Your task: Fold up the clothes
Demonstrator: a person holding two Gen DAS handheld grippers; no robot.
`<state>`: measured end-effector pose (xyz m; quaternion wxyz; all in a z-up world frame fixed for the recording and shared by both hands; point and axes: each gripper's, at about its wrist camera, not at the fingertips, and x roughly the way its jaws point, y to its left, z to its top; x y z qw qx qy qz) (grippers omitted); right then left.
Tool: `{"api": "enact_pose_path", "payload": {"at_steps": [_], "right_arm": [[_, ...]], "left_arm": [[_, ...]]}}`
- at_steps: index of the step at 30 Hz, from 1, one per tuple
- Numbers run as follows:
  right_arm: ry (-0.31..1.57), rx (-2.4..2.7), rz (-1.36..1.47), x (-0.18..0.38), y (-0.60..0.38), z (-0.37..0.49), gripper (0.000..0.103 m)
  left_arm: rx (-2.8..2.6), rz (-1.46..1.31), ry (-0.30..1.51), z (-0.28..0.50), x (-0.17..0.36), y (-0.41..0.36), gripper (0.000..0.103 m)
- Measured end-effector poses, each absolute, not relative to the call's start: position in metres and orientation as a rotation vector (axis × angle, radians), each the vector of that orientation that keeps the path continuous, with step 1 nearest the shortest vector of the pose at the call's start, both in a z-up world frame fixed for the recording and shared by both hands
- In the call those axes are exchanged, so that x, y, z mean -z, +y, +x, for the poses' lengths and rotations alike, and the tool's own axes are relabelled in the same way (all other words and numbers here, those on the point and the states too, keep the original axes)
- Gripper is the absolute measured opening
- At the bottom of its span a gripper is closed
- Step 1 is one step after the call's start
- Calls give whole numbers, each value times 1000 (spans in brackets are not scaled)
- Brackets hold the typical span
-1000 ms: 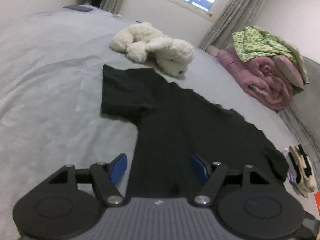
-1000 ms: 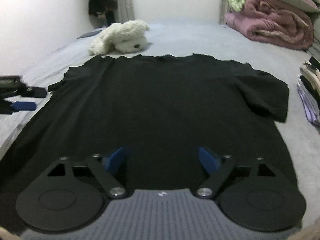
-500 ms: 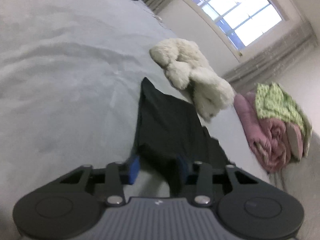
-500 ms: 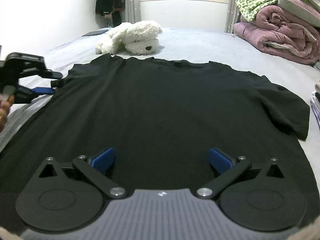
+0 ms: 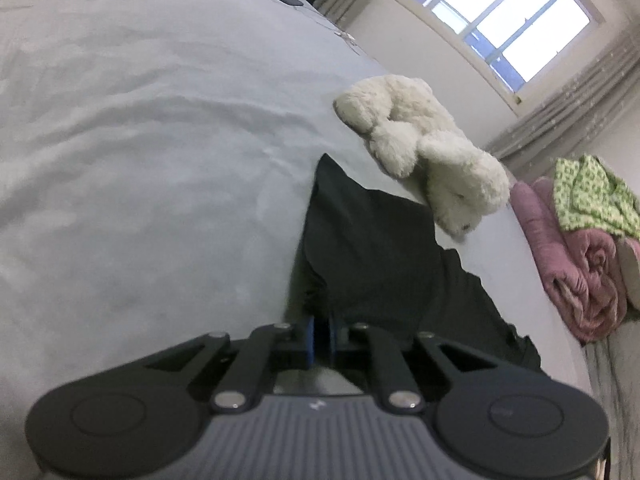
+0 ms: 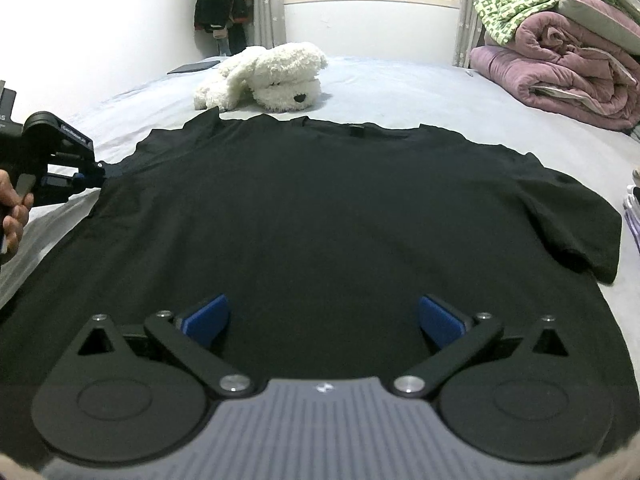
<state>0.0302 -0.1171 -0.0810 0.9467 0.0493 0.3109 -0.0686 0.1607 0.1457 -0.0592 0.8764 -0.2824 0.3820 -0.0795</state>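
We see a black T-shirt [image 6: 320,216] spread flat on a pale grey bed sheet [image 5: 140,140], collar away from us, with both sleeves laid out to the sides. The left gripper [image 5: 319,338] sits at the shirt's left sleeve; its jaws are closing, and its blue pads [image 5: 308,338] stand nearly together with a bunched fold of the sleeve edge pinched between them. In the right wrist view, the same gripper [image 6: 98,168] enters from the left edge, held by a hand [image 6: 14,208], with its tip touching the sleeve. The right gripper [image 6: 322,320] hovers over the lower body of the shirt near the hem; its jaws stand as wide apart as they go, and nothing is gripped between its pads [image 6: 208,316]. Ahead of both grippers, beyond the collar, a white plush dog [image 6: 266,76] lies on the sheet, just touching the left shoulder edge of the shirt. Ahead and to the right of the right gripper, a rolled pink quilt [image 6: 560,80] is stacked with a green patterned blanket [image 6: 516,0] on top.
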Motion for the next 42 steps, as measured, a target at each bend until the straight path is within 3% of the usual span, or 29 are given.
{"api": "enact_pose_path", "payload": {"at_steps": [1, 3, 6, 13, 14, 16, 17, 25, 28, 31, 32, 33, 37, 40, 41, 42], "right_arm": [[633, 136, 109, 80, -119, 30, 103], [632, 131, 131, 76, -122, 31, 103], [619, 141, 200, 72, -132, 33, 103], [620, 136, 209, 77, -136, 34, 103], [622, 136, 189, 79, -134, 34, 103], [626, 135, 155, 81, -130, 35, 103], [629, 134, 139, 82, -129, 36, 103], [625, 130, 141, 83, -131, 35, 103], [626, 128, 141, 83, -131, 36, 103], [627, 125, 142, 83, -131, 37, 103], [628, 123, 142, 83, -132, 38, 103], [629, 121, 141, 83, -132, 38, 103], [627, 123, 161, 81, -134, 38, 103], [626, 129, 195, 78, -136, 37, 103], [625, 133, 211, 77, -137, 36, 103], [624, 135, 225, 76, -138, 36, 103]], "left_arm": [[171, -581, 798, 163, 56, 146, 16], [173, -562, 785, 169, 50, 147, 40], [189, -538, 762, 190, 45, 151, 49], [253, -597, 755, 249, 56, 150, 43], [256, -598, 749, 255, 57, 148, 37], [254, -599, 748, 262, 59, 145, 5], [246, -598, 748, 263, 59, 144, 3], [89, -499, 697, 243, 54, 142, 3], [78, -509, 718, 245, 53, 144, 8], [88, -503, 720, 235, 41, 149, 24], [105, -504, 719, 230, 38, 151, 36], [123, -506, 727, 223, 36, 153, 41], [173, -540, 798, 202, 38, 154, 41], [202, -562, 850, 189, 47, 145, 36], [195, -543, 854, 186, 50, 141, 13], [181, -531, 859, 184, 51, 138, 2]]}}
